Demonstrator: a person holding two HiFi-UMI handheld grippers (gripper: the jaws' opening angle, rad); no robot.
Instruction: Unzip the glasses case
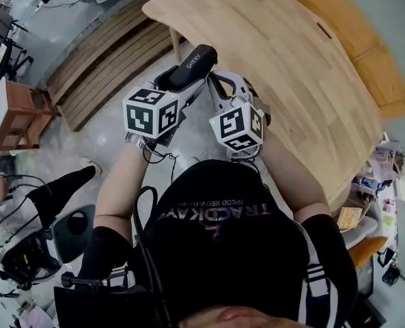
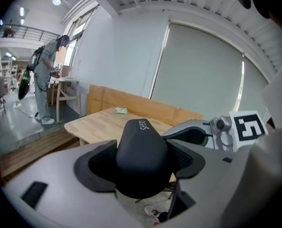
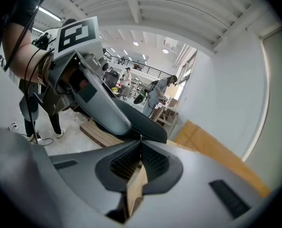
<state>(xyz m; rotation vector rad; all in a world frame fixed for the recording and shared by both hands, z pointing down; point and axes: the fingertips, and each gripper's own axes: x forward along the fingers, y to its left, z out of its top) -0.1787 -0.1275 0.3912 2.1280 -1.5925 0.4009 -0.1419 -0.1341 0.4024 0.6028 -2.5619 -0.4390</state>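
The black glasses case [image 1: 192, 65] hangs in the air in front of the person, at the near edge of the wooden table [image 1: 284, 60]. My left gripper [image 1: 180, 82] is shut on it; in the left gripper view the case [image 2: 141, 151] fills the space between both pads. My right gripper [image 1: 214, 76] comes in from the right with its tips at the side of the case. In the right gripper view its jaws [image 3: 141, 140] are shut, and a thin metal zipper pull [image 3: 141, 137] shows at their tips against the edge of the case [image 3: 143, 125].
A light wooden bench back [image 1: 356, 39] runs along the wall behind the table. Wooden floor slats [image 1: 100, 67] lie to the left, with a small wooden stand [image 1: 14, 115] beyond them. Cables and gear [image 1: 24, 251] sit on the floor at lower left. People [image 2: 48, 77] stand far off.
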